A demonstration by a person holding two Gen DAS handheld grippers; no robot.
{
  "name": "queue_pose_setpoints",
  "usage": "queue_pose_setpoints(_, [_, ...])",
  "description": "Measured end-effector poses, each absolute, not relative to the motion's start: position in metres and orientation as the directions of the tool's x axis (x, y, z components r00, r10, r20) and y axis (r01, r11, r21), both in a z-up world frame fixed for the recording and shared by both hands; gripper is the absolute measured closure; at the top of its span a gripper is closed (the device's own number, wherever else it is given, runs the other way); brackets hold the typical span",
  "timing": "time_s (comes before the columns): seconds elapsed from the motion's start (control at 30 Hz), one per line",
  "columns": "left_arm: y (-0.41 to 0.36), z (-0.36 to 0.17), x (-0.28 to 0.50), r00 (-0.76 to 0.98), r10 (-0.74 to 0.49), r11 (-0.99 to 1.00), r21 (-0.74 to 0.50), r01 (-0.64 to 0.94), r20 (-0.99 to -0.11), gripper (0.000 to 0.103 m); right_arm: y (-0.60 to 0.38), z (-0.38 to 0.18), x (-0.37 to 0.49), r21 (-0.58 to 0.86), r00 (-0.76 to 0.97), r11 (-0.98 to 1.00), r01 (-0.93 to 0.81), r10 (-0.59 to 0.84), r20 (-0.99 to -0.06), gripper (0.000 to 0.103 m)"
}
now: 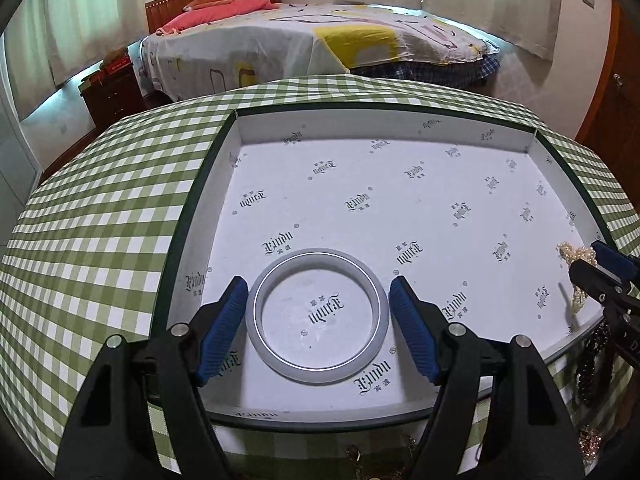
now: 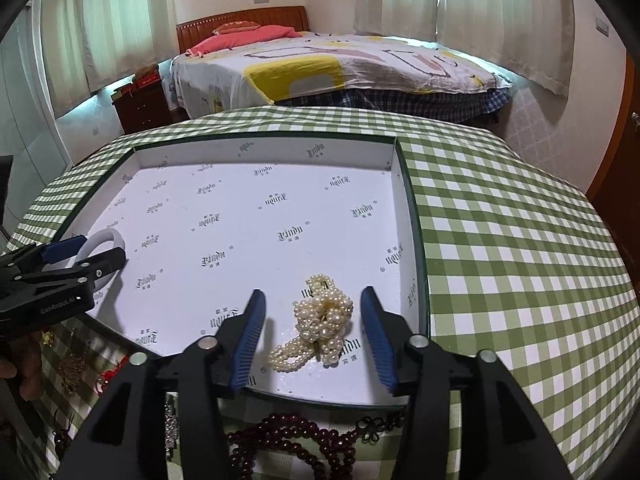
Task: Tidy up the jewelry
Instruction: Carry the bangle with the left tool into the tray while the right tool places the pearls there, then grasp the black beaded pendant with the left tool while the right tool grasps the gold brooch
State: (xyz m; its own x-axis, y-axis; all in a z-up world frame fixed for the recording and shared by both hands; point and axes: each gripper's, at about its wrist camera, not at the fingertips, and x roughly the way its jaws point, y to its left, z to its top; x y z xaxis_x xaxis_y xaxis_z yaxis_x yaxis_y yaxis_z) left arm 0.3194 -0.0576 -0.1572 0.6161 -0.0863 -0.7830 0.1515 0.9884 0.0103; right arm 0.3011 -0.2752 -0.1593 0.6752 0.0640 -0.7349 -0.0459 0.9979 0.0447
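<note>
Right hand-held gripper point(image 2: 314, 304) open astride pearl strand point(image 2: 318, 322), long axis toward camera, in box point(image 2: 416, 216)

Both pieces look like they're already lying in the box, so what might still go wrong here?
The left gripper straddles the white bangle closely; withdrawing askew might drag it. The pearl bracelet lies loosely between the right gripper fingers and might snag. Dark beads wait by the box wall, perhaps awkward to grasp.
</note>
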Motion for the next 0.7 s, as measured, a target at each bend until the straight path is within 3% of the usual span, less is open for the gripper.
queue_pose_setpoints(0.37, [-0.052,-0.104,0.257,0.754,-0.102,0.990,0.009,0.142,-0.649,0.019,-0.270,-0.124,0.236,0.050,0.754,0.998,-0.043,0.065,-0.654,0.046])
queue_pose_setpoints(0.7, [-0.046,-0.102,0.168,0.794,-0.072,0.993,0.030,0.113,-0.604,0.017,-0.256,-0.150,0.171,0.075,0.717,0.995,-0.070,0.102,-0.689,0.047])
